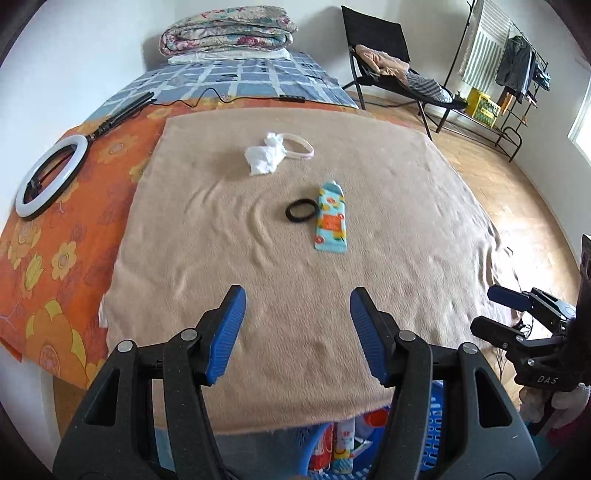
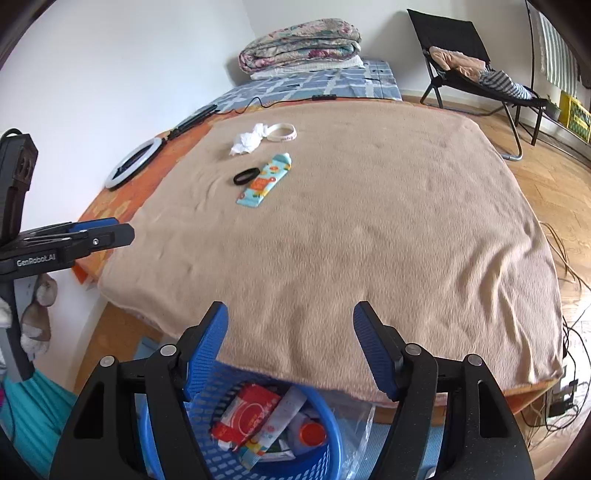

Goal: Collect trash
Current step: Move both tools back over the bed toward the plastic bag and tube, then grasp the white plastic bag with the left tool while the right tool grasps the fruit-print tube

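A crumpled white tissue (image 1: 264,155) (image 2: 247,142) lies on the tan blanket (image 1: 388,229) (image 2: 369,221), touching a pale wristband (image 1: 299,146) (image 2: 282,133). Nearer lie a black hair tie (image 1: 302,210) (image 2: 245,176) and a light-blue flowered tube (image 1: 331,218) (image 2: 264,181), side by side. My left gripper (image 1: 297,295) is open and empty over the blanket's near part. My right gripper (image 2: 290,314) is open and empty above a blue basket (image 2: 325,458) (image 1: 436,413) that holds several wrappers, at the bed's near edge.
A ring light (image 1: 51,173) (image 2: 135,162) on its stand and a black cable lie on the orange sheet at left. Folded quilts (image 1: 229,31) sit at the bed's far end. A black folding chair (image 1: 384,55) with clothes and a clothes rack stand at right on wood floor.
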The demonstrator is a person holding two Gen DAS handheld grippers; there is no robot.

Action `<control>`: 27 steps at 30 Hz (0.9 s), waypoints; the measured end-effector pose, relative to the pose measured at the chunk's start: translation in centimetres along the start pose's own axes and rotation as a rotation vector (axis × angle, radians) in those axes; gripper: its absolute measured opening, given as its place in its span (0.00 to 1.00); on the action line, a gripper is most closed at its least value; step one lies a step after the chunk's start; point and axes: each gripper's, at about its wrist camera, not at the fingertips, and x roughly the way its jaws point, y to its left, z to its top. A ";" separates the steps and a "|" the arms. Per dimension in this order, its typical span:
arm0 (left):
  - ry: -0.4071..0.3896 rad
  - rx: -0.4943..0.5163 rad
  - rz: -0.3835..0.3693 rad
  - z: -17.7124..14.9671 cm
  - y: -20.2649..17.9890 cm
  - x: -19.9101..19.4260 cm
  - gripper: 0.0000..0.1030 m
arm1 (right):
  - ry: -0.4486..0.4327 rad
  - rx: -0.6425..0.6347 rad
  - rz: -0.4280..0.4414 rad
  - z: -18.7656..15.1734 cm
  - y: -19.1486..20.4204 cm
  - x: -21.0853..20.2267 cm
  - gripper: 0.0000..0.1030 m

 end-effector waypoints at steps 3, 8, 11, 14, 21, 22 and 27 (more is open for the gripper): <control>-0.024 -0.010 0.004 2.3 0.5 1.1 0.59 | 0.010 -0.002 0.013 2.8 -0.2 1.3 0.68; -0.041 -0.026 0.013 5.9 1.2 3.9 0.59 | -0.008 0.039 0.064 6.9 -1.2 3.7 0.68; -0.047 -0.033 0.024 7.7 1.7 5.8 0.59 | -0.011 0.073 0.093 8.9 -1.9 5.5 0.68; -0.036 -0.052 0.015 9.0 2.3 7.9 0.59 | -0.005 0.090 0.114 10.6 -2.2 7.5 0.68; 0.000 -0.085 0.024 10.5 3.6 12.3 0.59 | 0.012 0.074 0.130 13.3 -1.8 12.1 0.67; -0.001 -0.091 0.022 10.7 3.8 12.8 0.59 | 0.016 0.077 0.132 13.6 -1.7 12.7 0.67; 0.000 -0.096 0.023 11.9 4.2 15.3 0.59 | 0.034 0.078 0.124 14.6 -1.4 15.6 0.58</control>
